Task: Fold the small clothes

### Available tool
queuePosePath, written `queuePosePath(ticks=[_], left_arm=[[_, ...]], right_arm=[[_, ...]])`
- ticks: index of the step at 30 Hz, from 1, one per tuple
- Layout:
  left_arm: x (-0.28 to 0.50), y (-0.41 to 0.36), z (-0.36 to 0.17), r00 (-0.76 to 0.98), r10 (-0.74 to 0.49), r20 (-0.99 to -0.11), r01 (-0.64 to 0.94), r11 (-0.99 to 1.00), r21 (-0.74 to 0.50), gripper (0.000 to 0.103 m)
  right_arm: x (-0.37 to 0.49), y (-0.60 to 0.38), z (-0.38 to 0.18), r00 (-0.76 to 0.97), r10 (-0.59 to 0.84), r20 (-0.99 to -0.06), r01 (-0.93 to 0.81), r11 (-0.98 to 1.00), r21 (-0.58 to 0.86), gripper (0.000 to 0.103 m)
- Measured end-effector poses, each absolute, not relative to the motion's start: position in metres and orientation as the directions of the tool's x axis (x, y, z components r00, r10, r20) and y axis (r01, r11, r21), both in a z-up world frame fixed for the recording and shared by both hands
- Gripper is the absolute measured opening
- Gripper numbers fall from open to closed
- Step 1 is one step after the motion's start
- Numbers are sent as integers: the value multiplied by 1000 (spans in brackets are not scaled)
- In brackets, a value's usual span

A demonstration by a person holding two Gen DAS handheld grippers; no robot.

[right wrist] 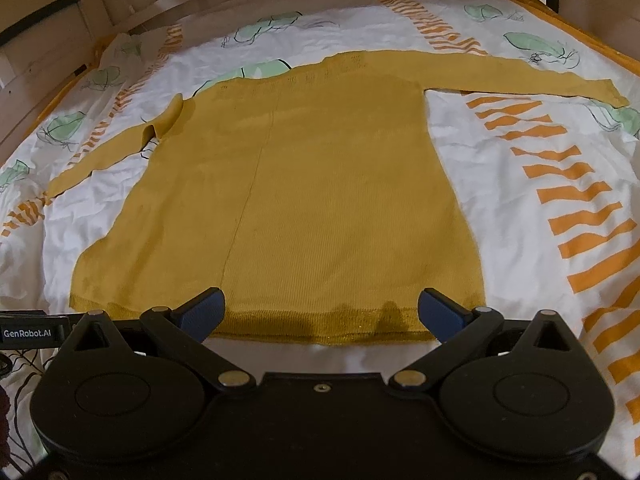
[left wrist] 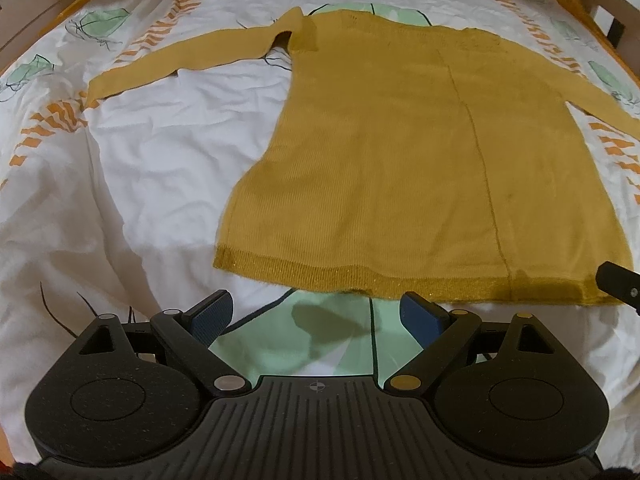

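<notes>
A mustard-yellow knitted long-sleeved sweater [left wrist: 420, 152] lies flat on the bed, hem towards me, both sleeves spread out to the sides. It fills the middle of the right wrist view [right wrist: 304, 200]. Its left sleeve [left wrist: 172, 60] has a small fold at the shoulder. My left gripper [left wrist: 316, 312] is open and empty, just short of the hem's left half. My right gripper [right wrist: 320, 310] is open and empty, its blue pads [right wrist: 438, 312] over the hem band near the right corner. Part of the right gripper shows at the left view's right edge [left wrist: 618, 280].
The bed sheet [left wrist: 140, 184] is white with orange stripes and green leaf prints, slightly wrinkled. A wooden bed frame [right wrist: 48, 40] runs along the far and side edges. The left gripper's labelled body [right wrist: 32, 332] sits at the right view's left edge.
</notes>
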State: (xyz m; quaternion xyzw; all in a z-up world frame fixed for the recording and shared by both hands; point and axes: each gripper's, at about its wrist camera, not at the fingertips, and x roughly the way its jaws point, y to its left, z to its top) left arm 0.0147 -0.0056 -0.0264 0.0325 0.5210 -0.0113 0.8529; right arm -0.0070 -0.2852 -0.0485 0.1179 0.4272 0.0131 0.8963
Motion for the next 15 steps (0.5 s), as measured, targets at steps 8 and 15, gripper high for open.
queuePosePath(ticks=[8, 15], left_arm=[[18, -4, -31, 439, 15, -898, 45, 998, 39, 91], [24, -3, -34, 423, 18, -906, 42, 998, 40, 91]], right_arm=[[-3, -286, -53, 620, 138, -772, 81, 968, 238, 102], [2, -288, -57, 606, 150, -781, 91, 963, 255, 102]])
